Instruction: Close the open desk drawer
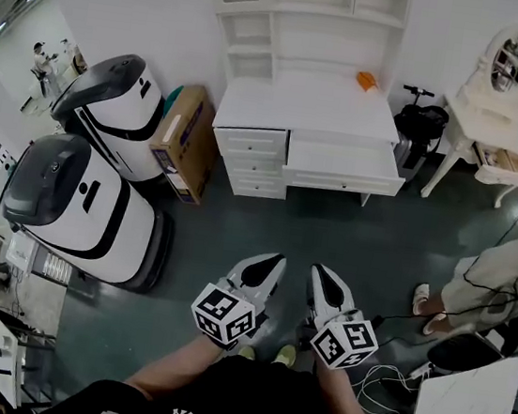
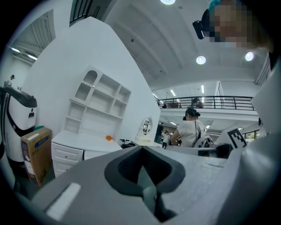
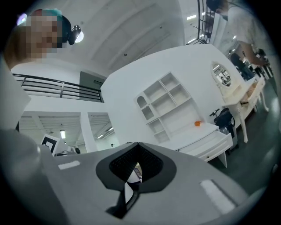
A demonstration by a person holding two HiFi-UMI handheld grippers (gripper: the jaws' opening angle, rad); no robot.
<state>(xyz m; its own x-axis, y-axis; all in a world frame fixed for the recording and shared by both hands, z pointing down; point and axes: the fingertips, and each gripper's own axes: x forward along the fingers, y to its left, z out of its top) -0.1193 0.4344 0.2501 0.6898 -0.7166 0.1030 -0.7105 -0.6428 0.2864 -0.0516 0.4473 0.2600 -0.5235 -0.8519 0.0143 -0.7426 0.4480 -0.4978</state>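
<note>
A white desk with a shelf hutch stands against the far wall. Its wide center drawer is pulled out toward me; the same drawer shows in the right gripper view. Three small drawers on the desk's left side are in. Both grippers hang close to my body, well short of the desk. My left gripper and right gripper are shut with nothing held, jaws tip to tip. An orange object lies on the desktop.
Two white-and-black machines and a cardboard box stand left of the desk. A scooter and a white vanity table are to the right. A person's legs and cables lie at right.
</note>
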